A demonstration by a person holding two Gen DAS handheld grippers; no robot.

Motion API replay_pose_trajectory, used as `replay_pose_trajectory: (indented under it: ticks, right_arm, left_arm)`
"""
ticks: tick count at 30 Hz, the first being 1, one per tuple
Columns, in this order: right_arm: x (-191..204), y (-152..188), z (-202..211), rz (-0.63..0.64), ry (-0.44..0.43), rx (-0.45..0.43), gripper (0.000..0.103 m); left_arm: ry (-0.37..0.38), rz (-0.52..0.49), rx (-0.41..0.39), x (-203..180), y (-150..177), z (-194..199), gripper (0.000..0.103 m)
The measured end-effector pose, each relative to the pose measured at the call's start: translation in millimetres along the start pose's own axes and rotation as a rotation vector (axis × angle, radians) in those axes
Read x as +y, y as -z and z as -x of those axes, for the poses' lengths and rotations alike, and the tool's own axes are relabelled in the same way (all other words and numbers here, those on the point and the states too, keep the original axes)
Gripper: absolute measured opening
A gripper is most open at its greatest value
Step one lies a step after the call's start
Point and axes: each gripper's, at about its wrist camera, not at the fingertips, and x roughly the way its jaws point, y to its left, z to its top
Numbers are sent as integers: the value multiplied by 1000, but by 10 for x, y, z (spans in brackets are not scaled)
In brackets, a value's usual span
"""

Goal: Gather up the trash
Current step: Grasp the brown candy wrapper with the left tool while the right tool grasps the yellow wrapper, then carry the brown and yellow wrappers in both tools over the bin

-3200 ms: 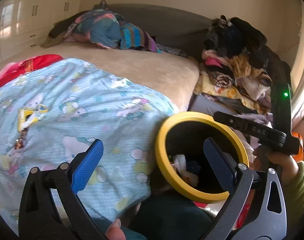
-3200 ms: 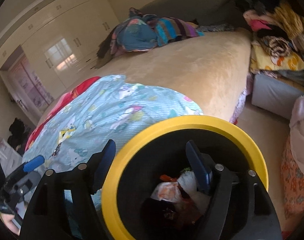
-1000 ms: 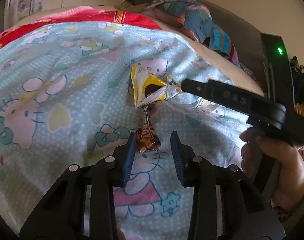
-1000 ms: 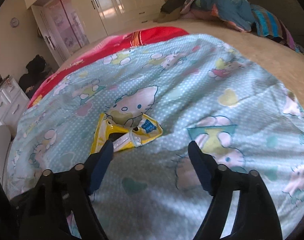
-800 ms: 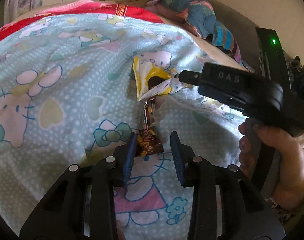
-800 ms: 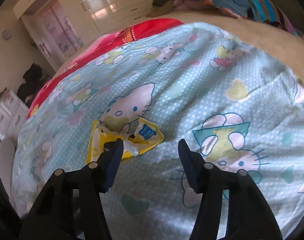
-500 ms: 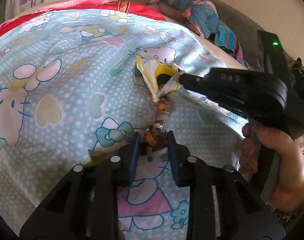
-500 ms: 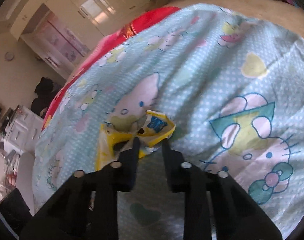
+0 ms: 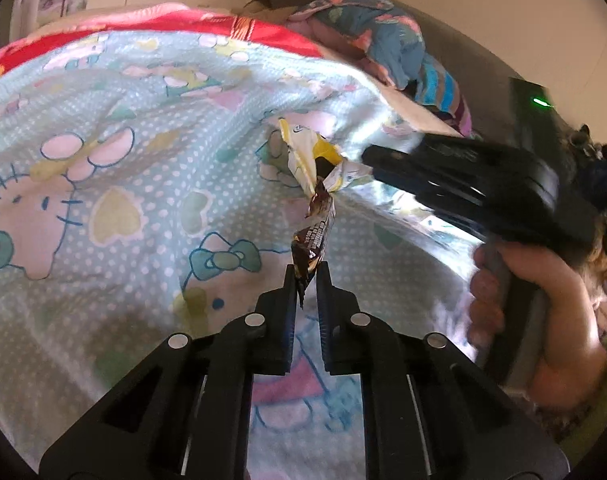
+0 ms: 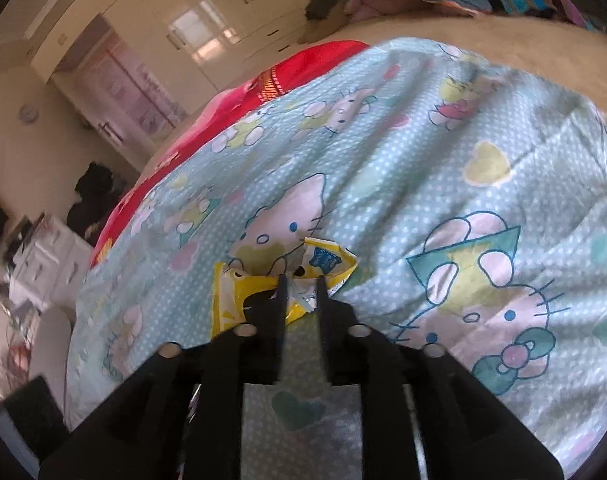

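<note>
The brown candy wrapper stretches lengthwise from the left claw, clenched on its lower end, up to the yellow wrapper. It is dark, crinkled and glossy. The right claw, its jaws just eased wider, pinches the yellow wrapper's near edge above the cat-print blanket, which spreads broad and bare around both.
</note>
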Motion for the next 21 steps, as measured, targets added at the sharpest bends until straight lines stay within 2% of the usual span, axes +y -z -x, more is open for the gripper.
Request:
replay_pose_trajectory:
  ticks: [1, 3, 7, 8, 10, 14, 21]
  right_arm:
    - [10, -17, -24, -11, 14, 1, 31]
    - [0, -41, -74, -42, 71, 4, 47]
    - [-101, -37, -222, -112, 75, 48, 46]
    - [-135, -26, -239, -133, 60, 50, 44]
    - [-151, -17, -227, -156, -6, 40, 21]
    - [65, 24, -57, 10, -21, 3, 14]
    - [138, 113, 575, 85, -46, -98, 11]
  left_arm:
    - [-1, -14, -8, -30, 17, 48, 5]
    - [7, -26, -23, -73, 55, 150, 5]
    - [28, -44, -35, -141, 121, 310, 4]
    - [33, -49, -39, -161, 131, 347, 4]
    - [37, -60, -46, -197, 127, 390, 4]
    - [60, -71, -65, -290, 109, 493, 4]
    - [90, -107, -92, -503, 69, 604, 4]
